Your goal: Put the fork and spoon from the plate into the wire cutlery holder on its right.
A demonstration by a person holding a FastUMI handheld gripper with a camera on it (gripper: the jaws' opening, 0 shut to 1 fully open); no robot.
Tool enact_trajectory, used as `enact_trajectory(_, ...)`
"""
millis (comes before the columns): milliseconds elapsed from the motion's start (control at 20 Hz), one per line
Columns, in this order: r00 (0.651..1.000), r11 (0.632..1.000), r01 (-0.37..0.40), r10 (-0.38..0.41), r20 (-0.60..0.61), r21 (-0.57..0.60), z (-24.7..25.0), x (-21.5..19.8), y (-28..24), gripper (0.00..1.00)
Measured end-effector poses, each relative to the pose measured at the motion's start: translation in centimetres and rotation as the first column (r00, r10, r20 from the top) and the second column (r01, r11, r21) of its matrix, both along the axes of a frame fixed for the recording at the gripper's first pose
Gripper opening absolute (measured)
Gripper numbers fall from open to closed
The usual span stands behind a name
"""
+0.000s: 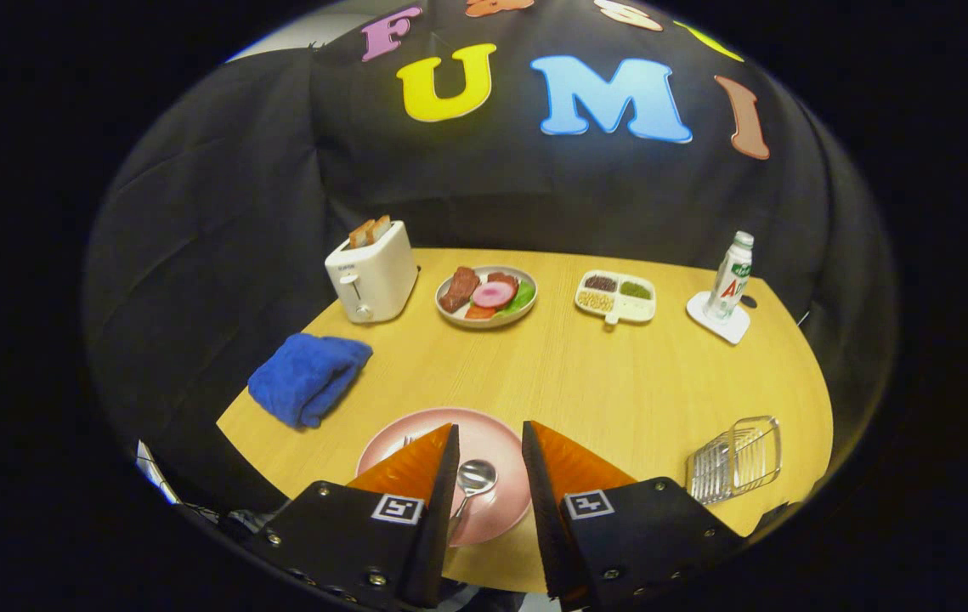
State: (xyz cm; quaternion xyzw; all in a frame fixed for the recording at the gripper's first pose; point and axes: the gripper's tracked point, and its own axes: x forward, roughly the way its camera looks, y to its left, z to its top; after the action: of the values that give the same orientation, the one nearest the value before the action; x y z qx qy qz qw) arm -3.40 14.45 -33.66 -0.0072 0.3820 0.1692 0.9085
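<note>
**A:** Gripper view, here we go. The gripper [490, 442] hangs over the near edge of the light wooden surface [602, 382], its fingers spread wide, holding nothing.

**B:** And the cutlery?

**A:** One round pink plate [496, 442] sits right under the fingers, close to the near edge. One silver metal spoon [473, 478] lies on it, bowl showing in the gap between the fingers, nearer the left one. Just past the left fingertip a few tines of one silver fork [408, 439] peek out; the rest is hidden behind that finger.

**B:** The target?

**A:** One clear wire cutlery holder [735, 459], to the right of the plate, near the surface's right-hand rim and apart from the plate. Bare wood lies between the two.

**B:** Any room ahead?

**A:** Plenty. The middle of the surface is open wood. Along the far edge, well beyond the fingers: one white toaster [371, 274] with two slices of toast in it, one pale plate of food [487, 296], one white divided tray of grains [616, 297], one white-and-green bottle [732, 276] standing on one white coaster [718, 318].

**B:** Left side?

**A:** One crumpled blue cloth [309, 376], right at the left edge, clear of the pink plate.
</note>
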Motion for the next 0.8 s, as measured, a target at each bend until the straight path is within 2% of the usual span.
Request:
enact_trajectory(200,0.987,1.000,-0.016,0.017,-0.159,0.005,-4.7,-2.0,1.4,0.46)
enact_trajectory(450,0.944,0.999,-0.017,0.005,-0.329,-0.032,-8.9,-4.0,1.9,0.46)
enact_trajectory(800,0.905,0.998,-0.022,-0.003,-0.425,-0.054,-11.4,-5.0,2.6,0.46)
